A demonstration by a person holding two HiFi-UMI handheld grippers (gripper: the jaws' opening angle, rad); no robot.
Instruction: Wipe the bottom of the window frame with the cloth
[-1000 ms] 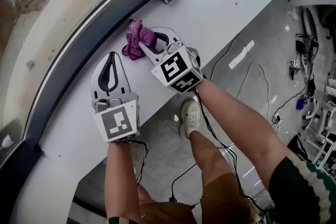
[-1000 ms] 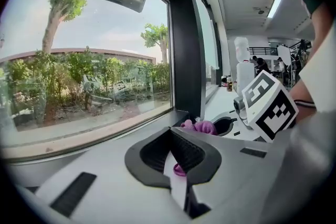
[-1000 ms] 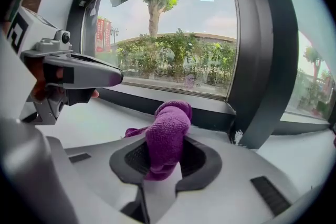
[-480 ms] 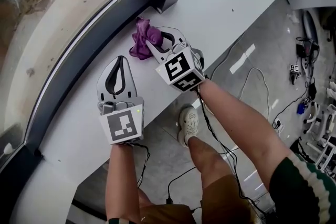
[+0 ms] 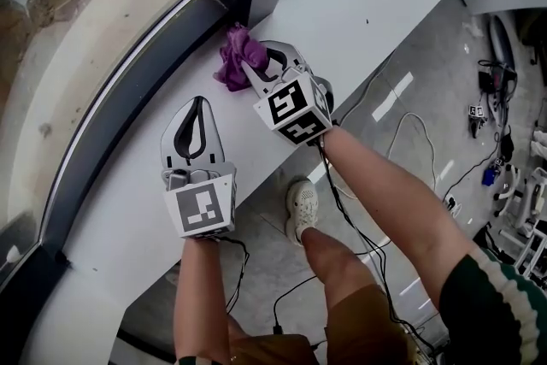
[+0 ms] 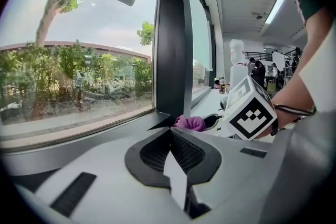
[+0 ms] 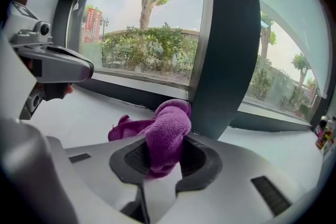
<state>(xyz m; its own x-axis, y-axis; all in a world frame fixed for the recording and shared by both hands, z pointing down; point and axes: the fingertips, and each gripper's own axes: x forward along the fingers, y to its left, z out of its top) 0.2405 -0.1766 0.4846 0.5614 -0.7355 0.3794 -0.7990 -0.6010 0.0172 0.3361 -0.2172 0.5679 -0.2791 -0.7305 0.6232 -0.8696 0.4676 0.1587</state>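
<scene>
The right claw [image 7: 157,157] clenches the purple cloth [image 7: 169,126], whose bunched end projects ahead of it to the foot of the dark window frame [image 7: 126,93] beside the mullion [image 7: 220,60], apparently positioned for wiping. The left claw [image 6: 170,139], closed on nothing, hangs to its left over the sill [image 5: 367,4].

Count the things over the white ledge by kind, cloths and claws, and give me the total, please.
purple cloth: 1
claws: 2, the left claw and the right claw
total: 3
</scene>
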